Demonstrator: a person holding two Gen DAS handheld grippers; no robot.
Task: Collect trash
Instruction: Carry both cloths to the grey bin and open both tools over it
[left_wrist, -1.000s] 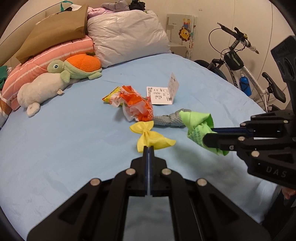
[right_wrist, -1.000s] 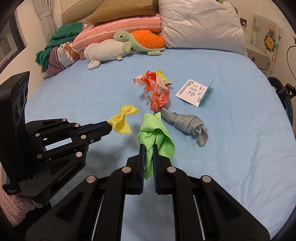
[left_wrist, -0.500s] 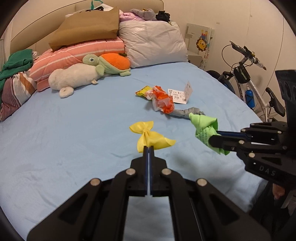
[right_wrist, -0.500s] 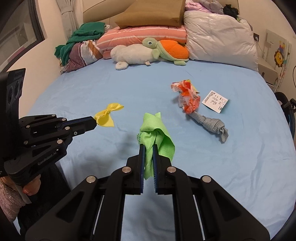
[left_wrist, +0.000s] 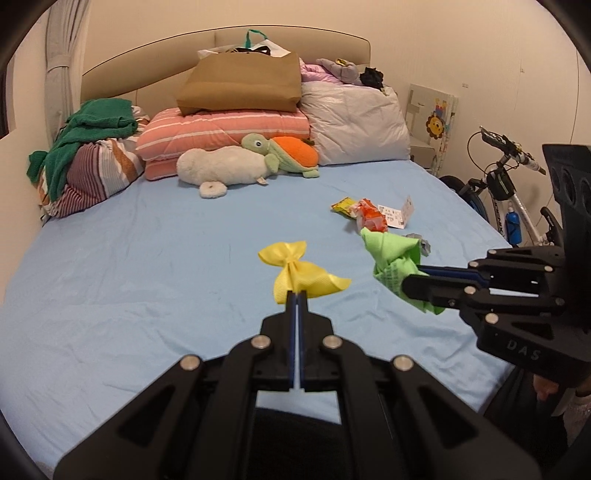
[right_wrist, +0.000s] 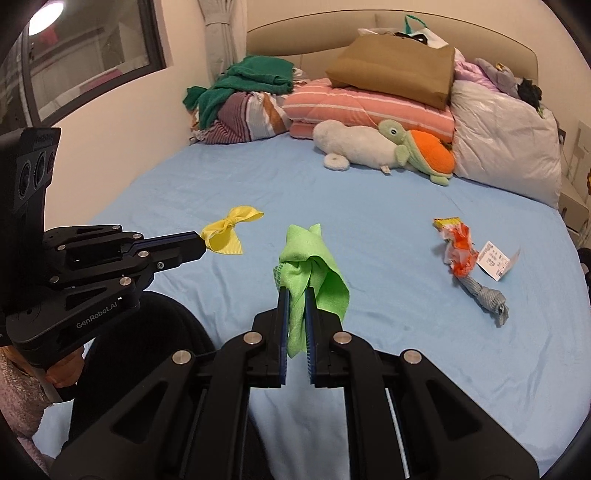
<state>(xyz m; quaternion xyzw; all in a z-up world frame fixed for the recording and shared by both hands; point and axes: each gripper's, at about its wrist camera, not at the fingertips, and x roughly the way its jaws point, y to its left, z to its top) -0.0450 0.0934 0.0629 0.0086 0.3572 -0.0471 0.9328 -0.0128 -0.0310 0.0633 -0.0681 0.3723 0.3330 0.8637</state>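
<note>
My left gripper (left_wrist: 297, 293) is shut on a yellow ribbon bow (left_wrist: 295, 271) and holds it above the blue bed sheet (left_wrist: 147, 280). It also shows in the right wrist view (right_wrist: 201, 242) with the bow (right_wrist: 227, 236). My right gripper (right_wrist: 295, 291) is shut on a green cloth (right_wrist: 310, 266), also held in the air; it shows in the left wrist view (left_wrist: 406, 286) with the cloth (left_wrist: 391, 258). An orange wrapper (right_wrist: 458, 247), a white receipt (right_wrist: 495, 260) and a knotted grey cloth (right_wrist: 487, 299) lie on the bed at the right.
Pillows, a brown paper bag (left_wrist: 240, 83), a white plush and a turtle plush (left_wrist: 284, 153) sit at the head of the bed. Clothes (left_wrist: 88, 147) are piled at the far left. A bicycle (left_wrist: 506, 192) stands beside the bed on the right.
Both grippers have pulled back and risen from the bed with the yellow bow and the green cloth. The remaining items on the sheet now look farther away.
</note>
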